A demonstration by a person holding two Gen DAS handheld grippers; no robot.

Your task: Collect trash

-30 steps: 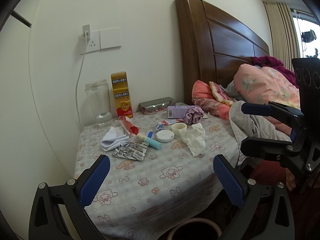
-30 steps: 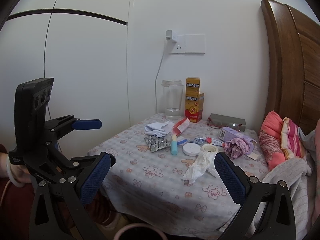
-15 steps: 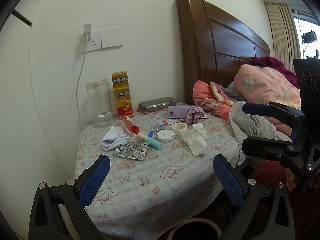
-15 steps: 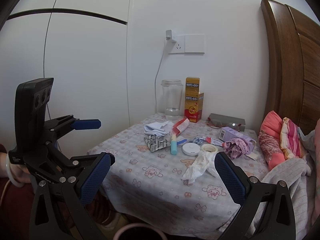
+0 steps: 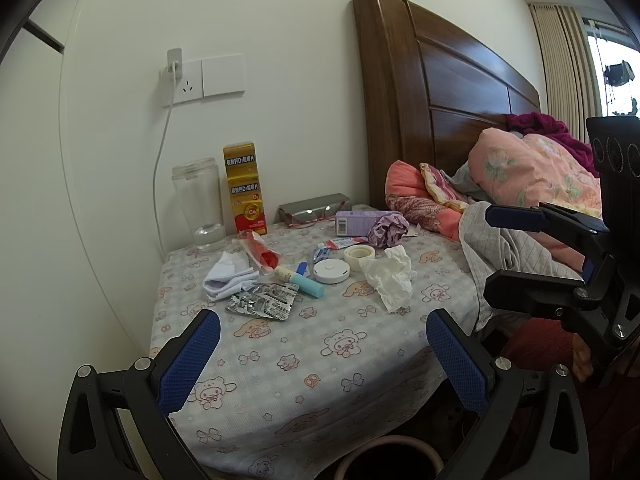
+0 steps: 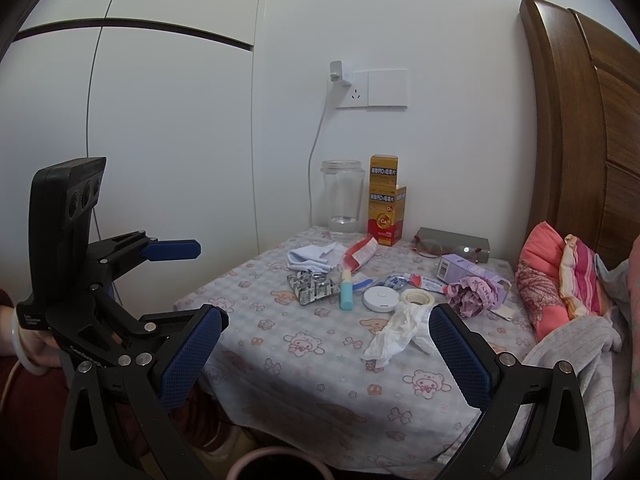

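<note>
A crumpled white tissue (image 5: 390,278) (image 6: 396,334) lies on the bedside table (image 5: 304,364) (image 6: 320,364). A crumpled purple wrapper (image 5: 387,230) (image 6: 474,294), empty pill blister packs (image 5: 262,302) (image 6: 314,286) and a red-and-white wrapper (image 5: 260,254) (image 6: 360,254) lie there too. A pink-rimmed bin (image 5: 388,458) (image 6: 276,464) stands below the table's front edge. My left gripper (image 5: 320,360) is open and empty, in front of the table. My right gripper (image 6: 326,356) is open and empty, also short of the table. Each gripper shows in the other's view.
A glass jar (image 5: 200,204), a yellow medicine box (image 5: 244,188), a purple box (image 5: 356,222), a tape roll (image 5: 359,253), a white round disc (image 5: 331,271), a teal tube (image 5: 304,280), folded white cloth (image 5: 230,278) and a grey case (image 5: 314,208) sit on the table. A bed with bedding (image 5: 520,184) is right.
Both views have shifted only slightly; the left gripper drifted a little to the left. Nothing on the table has moved.
</note>
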